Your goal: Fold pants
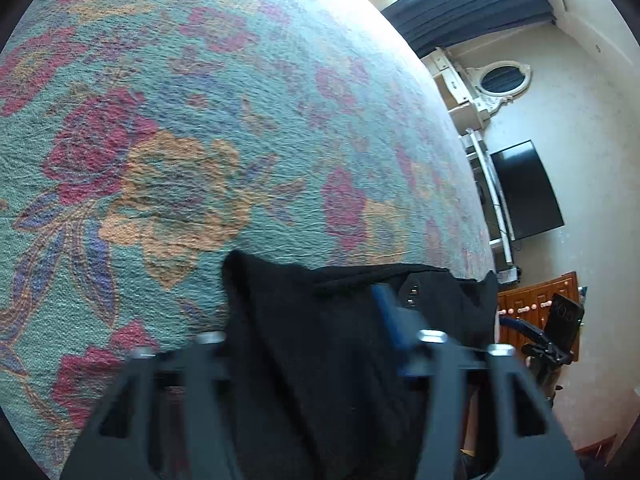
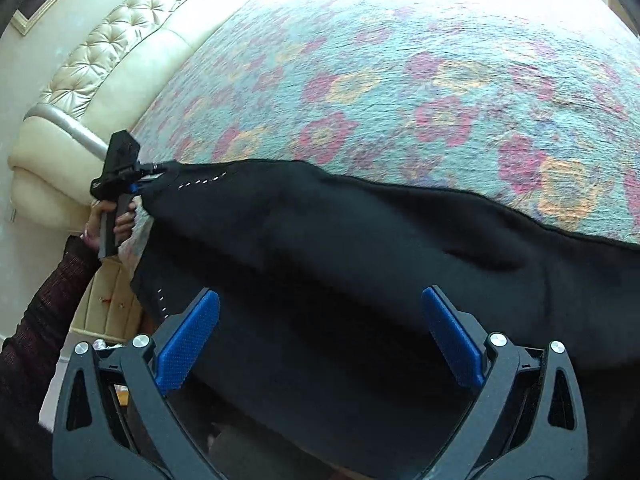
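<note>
Both wrist views look closely across the shared floral bedspread [image 1: 240, 80].

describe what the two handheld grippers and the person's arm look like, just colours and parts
The right gripper has a dark grey frame with triangular cut-outs, silver round bolts and blue textured finger pads. The left gripper is a black pistol-grip body with a blue accent, held by a bare hand below a dark maroon knit sleeve.

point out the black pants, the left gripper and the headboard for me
black pants [image 2: 360, 248], right wrist view, on the broad middle of the cloth lying over the bedspread.
left gripper [image 2: 150, 174], right wrist view, at its tip where it pinches the pants' edge.
headboard [image 2: 132, 32], right wrist view, on the tufted cream padding.
</note>
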### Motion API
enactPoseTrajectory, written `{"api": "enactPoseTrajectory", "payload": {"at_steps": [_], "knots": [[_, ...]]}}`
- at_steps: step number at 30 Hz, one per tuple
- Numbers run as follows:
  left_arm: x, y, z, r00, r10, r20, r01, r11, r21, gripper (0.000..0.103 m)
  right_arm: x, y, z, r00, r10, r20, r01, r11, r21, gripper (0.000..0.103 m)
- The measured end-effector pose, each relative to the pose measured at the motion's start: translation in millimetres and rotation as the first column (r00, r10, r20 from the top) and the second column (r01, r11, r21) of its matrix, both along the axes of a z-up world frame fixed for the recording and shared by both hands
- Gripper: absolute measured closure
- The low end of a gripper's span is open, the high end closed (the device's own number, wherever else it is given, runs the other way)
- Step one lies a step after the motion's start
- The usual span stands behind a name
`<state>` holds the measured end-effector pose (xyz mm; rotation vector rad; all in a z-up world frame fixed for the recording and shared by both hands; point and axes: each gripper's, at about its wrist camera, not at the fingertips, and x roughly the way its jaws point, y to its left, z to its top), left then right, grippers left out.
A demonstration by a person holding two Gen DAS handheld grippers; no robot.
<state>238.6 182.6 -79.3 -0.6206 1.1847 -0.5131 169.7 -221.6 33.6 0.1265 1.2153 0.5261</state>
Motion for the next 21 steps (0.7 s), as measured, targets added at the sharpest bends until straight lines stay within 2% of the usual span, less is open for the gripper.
{"api": "enactPoseTrajectory", "payload": {"at_steps": [1, 3, 5, 8, 11, 12, 13, 14, 15, 17, 18, 19, 21], "knots": [[1, 3, -9, 0.999, 0.017, -0.036, -0.018, 1.0, -0.012, 0.088, 7, -1, -3, 1.0, -0.008, 0.013, 0.009, 1.0, -0.02, 0.002], [0, 12, -17, 0.997, 0.039, -0.068, -0.044, 0.997, -0.071, 0.088, 24, -3, -9, 0.999, -0.011, 0.032, 0.012, 0.999, -0.037, 0.002], [-2, 16, -17, 0.997, 0.044, -0.058, -0.049, 0.994, -0.099, 0.088, 44, -1, -14, 0.999, 0.012, 0.052, -0.009, 0.999, -0.051, 0.002], [-10, 19, -12, 1.0, 0.028, -0.015, -0.029, 0.996, -0.083, 0.089, 73, 9, -26, 0.995, 0.076, 0.061, -0.071, 0.994, -0.085, 0.002], [-10, 18, -8, 1.0, 0.019, 0.007, -0.018, 0.997, -0.078, 0.088, 95, 26, -43, 0.981, 0.19, 0.04, -0.18, 0.967, -0.18, 0.002], [-9, 18, -9, 1.0, 0.016, 0.001, -0.016, 0.997, -0.076, 0.088, 101, 31, -51, 0.976, 0.217, 0.028, -0.205, 0.952, -0.228, 0.008], [-8, 17, -10, 1.0, 0.011, -0.004, -0.012, 0.997, -0.071, 0.088, 106, 35, -60, 0.968, 0.252, -0.012, -0.246, 0.935, -0.256, 0.028], [-10, 19, -12, 1.0, 0.006, -0.006, -0.006, 0.998, -0.065, 0.088, 108, 37, -68, 0.96, 0.273, -0.052, -0.278, 0.928, -0.247, 0.04], [-9, 17, -12, 1.0, 0.001, -0.005, -0.001, 0.998, -0.056, 0.088, 109, 38, -74, 0.954, 0.287, -0.086, -0.299, 0.924, -0.239, 0.048], [-7, 13, -10, 1.0, -0.005, 0.007, 0.005, 0.999, -0.039, 0.087, 106, 41, -76, 0.947, 0.312, -0.079, -0.321, 0.91, -0.263, 0.05], [-5, 10, -9, 1.0, -0.002, 0.01, 0.002, 0.999, -0.035, 0.087, 105, 43, -76, 0.945, 0.319, -0.076, -0.327, 0.906, -0.268, 0.058], [-4, 10, -9, 1.0, 0.0, 0.011, 0.001, 0.999, -0.036, 0.087, 104, 43, -75, 0.946, 0.314, -0.08, -0.324, 0.909, -0.262, 0.074], [-2, 6, -7, 1.0, 0.0, 0.026, 0.001, 0.999, -0.034, 0.087, 104, 40, -73, 0.952, 0.291, -0.089, -0.304, 0.924, -0.233, 0.089]]}}
